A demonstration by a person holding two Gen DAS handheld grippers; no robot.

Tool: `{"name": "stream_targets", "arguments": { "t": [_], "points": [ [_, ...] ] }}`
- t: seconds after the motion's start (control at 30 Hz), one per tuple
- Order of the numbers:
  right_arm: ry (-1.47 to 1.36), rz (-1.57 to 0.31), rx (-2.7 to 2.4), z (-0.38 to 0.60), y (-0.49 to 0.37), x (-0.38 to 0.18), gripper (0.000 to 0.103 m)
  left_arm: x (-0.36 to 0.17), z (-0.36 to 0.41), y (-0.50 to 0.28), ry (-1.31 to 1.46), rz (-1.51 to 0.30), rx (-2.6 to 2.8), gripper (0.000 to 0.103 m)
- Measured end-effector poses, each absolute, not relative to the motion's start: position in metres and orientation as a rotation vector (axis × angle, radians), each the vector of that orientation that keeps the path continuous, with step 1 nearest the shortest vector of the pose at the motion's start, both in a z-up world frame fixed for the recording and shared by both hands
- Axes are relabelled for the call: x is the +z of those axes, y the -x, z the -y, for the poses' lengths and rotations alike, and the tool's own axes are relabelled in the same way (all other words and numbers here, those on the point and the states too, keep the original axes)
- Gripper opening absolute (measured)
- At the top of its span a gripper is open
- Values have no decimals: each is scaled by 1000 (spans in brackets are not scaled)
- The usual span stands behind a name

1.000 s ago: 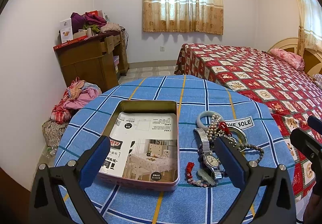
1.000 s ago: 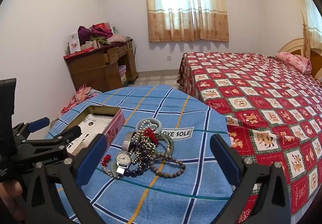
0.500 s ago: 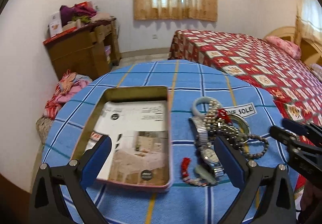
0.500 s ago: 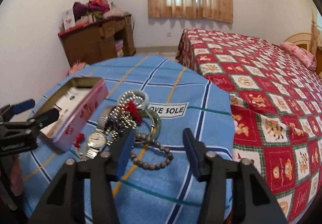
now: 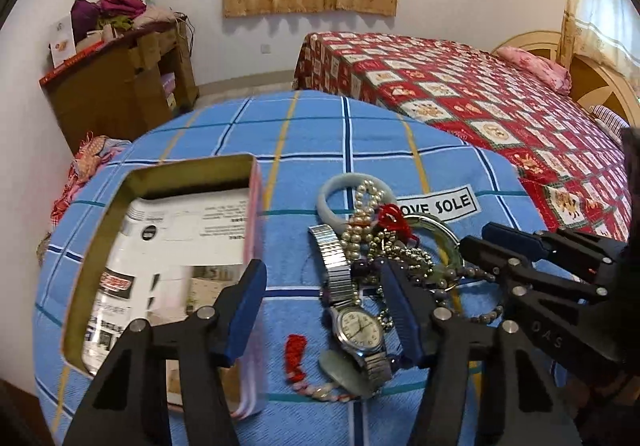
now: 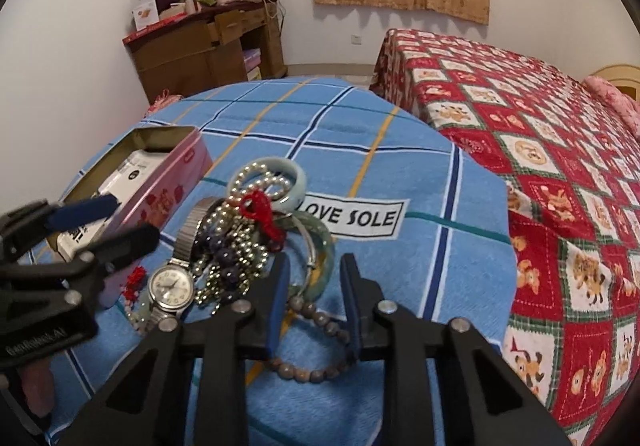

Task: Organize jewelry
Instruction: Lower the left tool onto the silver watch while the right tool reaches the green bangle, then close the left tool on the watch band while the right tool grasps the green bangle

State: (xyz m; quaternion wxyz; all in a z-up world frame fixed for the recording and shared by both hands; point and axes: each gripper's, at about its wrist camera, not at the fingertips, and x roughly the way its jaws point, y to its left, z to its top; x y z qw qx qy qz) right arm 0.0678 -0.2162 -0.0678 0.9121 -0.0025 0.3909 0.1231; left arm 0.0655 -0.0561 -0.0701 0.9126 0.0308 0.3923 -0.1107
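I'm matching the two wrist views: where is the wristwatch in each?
Left wrist: wristwatch low centre, between the left gripper fingers.
Right wrist: wristwatch lower left, left of the right gripper.
Shared landmark: LOVE SOLE label, beyond the jewelry pile.

Both the left gripper (image 5: 324,310) and the right gripper (image 6: 314,304) are built of black plastic, blue-padded fingers (image 5: 246,310) and silver screws.

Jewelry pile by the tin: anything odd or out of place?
Yes. The jewelry lies in one tangled heap on the blue cloth: watch, pearl strand, beads and bangles overlapping. None is in the open tin, which holds only printed paper. Nothing looks damaged.
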Motion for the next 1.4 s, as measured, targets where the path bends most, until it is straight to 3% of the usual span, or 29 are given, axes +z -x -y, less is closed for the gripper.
{"name": "stream_targets", "arguments": {
  "t": [0.43, 0.6, 0.8, 0.9, 1.03, 1.1, 1.23, 1.4],
  "points": [
    [17, -842, 271, 213, -87, -76, 27, -93, 55, -81, -160, -822, -161, 60],
    [39, -855, 278, 209, -92, -80, 27, -89, 41, -92, -76, -849, -204, 60],
    [56, -875, 292, 204, -98, -87, 27, -87, 71, -90, -110, -865, -282, 58],
    [43, -866, 294, 208, -98, -86, 18, -93, 62, -98, -44, -892, -291, 58],
    [30, -850, 325, 207, -94, -83, 10, -93, 61, -97, -19, -897, -349, 32],
    [28, -836, 327, 206, -92, -81, 9, -94, 63, -97, -20, -899, -359, 31],
    [0, -792, 355, 208, -84, -69, 9, -89, 53, -95, 16, -887, -379, 3],
    [-9, -740, 375, 205, -75, -52, 8, -67, 48, -82, 29, -820, -413, 0]
  ]
}}
